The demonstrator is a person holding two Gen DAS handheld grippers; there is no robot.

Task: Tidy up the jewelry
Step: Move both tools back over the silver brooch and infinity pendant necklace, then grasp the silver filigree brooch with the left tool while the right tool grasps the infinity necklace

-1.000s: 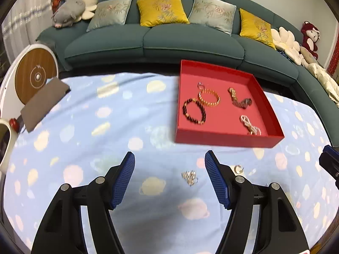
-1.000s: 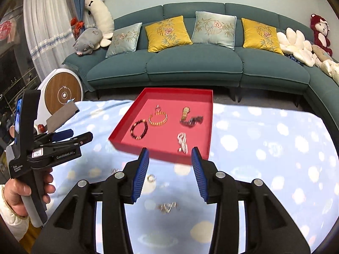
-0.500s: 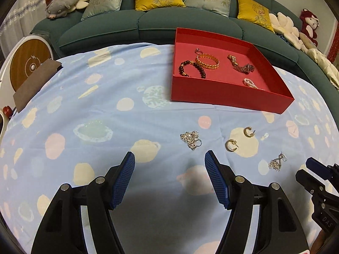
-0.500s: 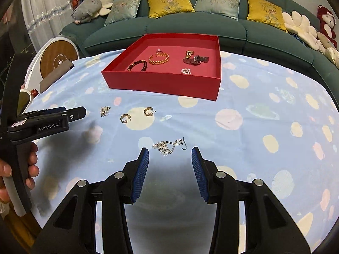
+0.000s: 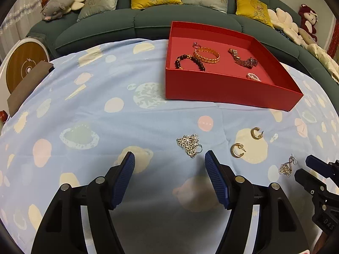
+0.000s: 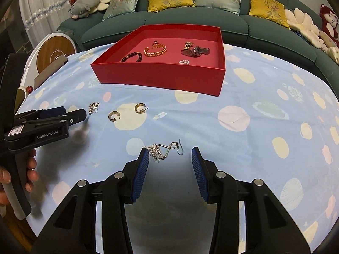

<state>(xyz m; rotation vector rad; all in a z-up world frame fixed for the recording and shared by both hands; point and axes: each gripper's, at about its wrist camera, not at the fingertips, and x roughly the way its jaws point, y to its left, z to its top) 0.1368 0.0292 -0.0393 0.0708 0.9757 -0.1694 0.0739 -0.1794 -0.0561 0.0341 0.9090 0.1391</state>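
Both grippers hang low over the blue patterned tablecloth with jaws spread and nothing between them. The right gripper is lined up on a silver filigree drop earring, which lies flat just ahead of the blue pads, its flower cluster touching or nearly touching the left pad and its hook pointing toward the right pad. The left gripper faces the matching silver earring, which lies just ahead of its tips. Two gold hoop earrings rest between the two silver pieces. The red tray, farther back, already holds bracelets and a watch. The step in hand appears to be picking up the silver earrings. To do it well, each gripper should probably advance until the pads straddle the ornament's thicker body, drop to cloth level, then close slowly; a thin, flat piece may slip, and the pads may pinch fabric.
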